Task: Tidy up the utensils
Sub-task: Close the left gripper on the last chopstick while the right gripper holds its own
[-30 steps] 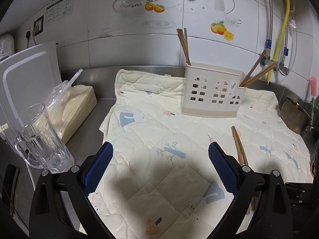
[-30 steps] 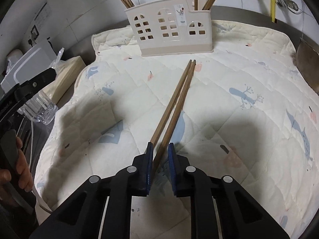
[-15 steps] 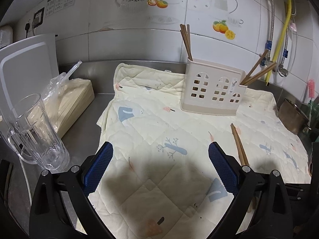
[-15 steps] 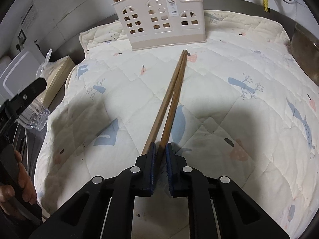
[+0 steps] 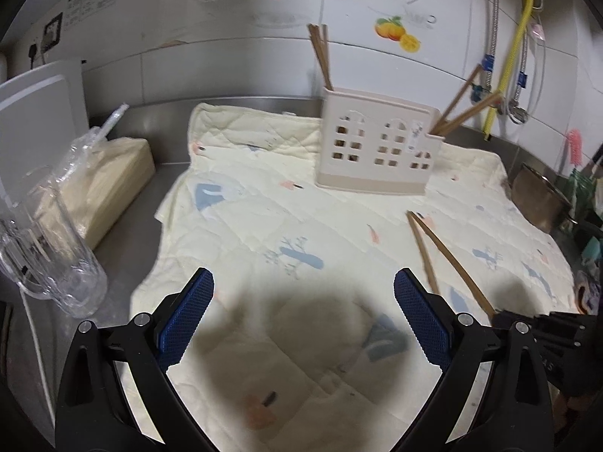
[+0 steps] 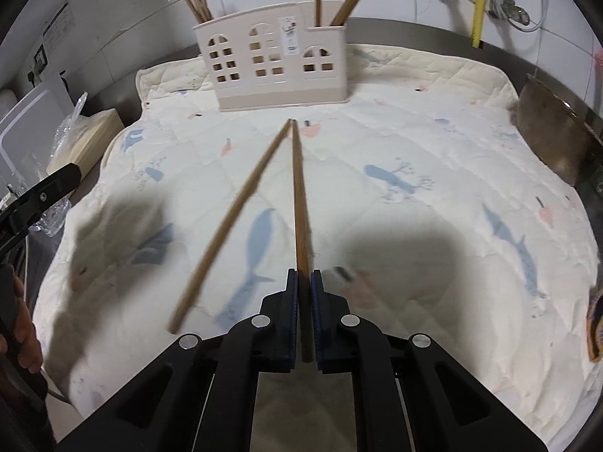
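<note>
My right gripper (image 6: 304,278) is shut on one brown chopstick (image 6: 299,203) that points toward the beige utensil holder (image 6: 275,64). A second chopstick (image 6: 233,222) slants off to its left, its near end free of the jaws, its far tip beside the held one's tip. Both show in the left wrist view (image 5: 444,248). The holder (image 5: 377,147) stands on the quilted cloth (image 5: 264,226) with chopsticks in its left (image 5: 320,56) and right (image 5: 463,109) compartments. My left gripper (image 5: 301,293) is open and empty above the cloth's front.
A glass mug (image 5: 49,248) and a wrapped pale block (image 5: 101,188) sit left of the cloth on the steel counter. A white board (image 5: 34,120) leans at the left. A metal pot (image 5: 539,199) stands at the right edge. Pipes run along the tiled wall.
The two chopsticks lay together in the right gripper; now one has swung out to the left, its near end free. The right gripper has lifted and turned slightly. The left gripper stayed open.
</note>
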`<state>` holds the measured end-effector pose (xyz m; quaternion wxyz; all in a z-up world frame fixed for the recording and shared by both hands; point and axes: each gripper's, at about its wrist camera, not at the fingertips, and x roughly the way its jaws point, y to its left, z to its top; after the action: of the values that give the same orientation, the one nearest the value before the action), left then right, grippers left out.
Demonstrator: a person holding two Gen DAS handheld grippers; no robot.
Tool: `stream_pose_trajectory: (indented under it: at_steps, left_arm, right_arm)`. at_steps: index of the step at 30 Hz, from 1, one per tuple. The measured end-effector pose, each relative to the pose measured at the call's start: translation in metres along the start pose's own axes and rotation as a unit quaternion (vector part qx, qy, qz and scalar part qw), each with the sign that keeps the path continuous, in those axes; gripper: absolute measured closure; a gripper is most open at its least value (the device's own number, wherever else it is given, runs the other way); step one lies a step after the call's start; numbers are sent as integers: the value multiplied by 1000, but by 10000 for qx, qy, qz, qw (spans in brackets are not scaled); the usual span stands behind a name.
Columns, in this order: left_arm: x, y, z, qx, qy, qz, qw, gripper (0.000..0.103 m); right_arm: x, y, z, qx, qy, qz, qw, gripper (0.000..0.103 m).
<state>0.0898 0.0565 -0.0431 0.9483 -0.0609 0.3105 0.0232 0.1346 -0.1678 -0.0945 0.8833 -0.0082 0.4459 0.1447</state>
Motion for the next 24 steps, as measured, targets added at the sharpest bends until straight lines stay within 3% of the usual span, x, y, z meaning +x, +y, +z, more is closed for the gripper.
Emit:
stream_pose_trajectory:
  at_steps: [16, 24]
  left_arm:
    - [11, -39, -25, 9, 527, -597, 9968, 10]
    - [20, -64, -40, 210, 840, -1095, 9902, 28]
  right_arm:
    - [0, -16, -10, -59, -156, 342, 9993, 94]
    - [-1, -20, -13, -105, -209, 480, 9986, 95]
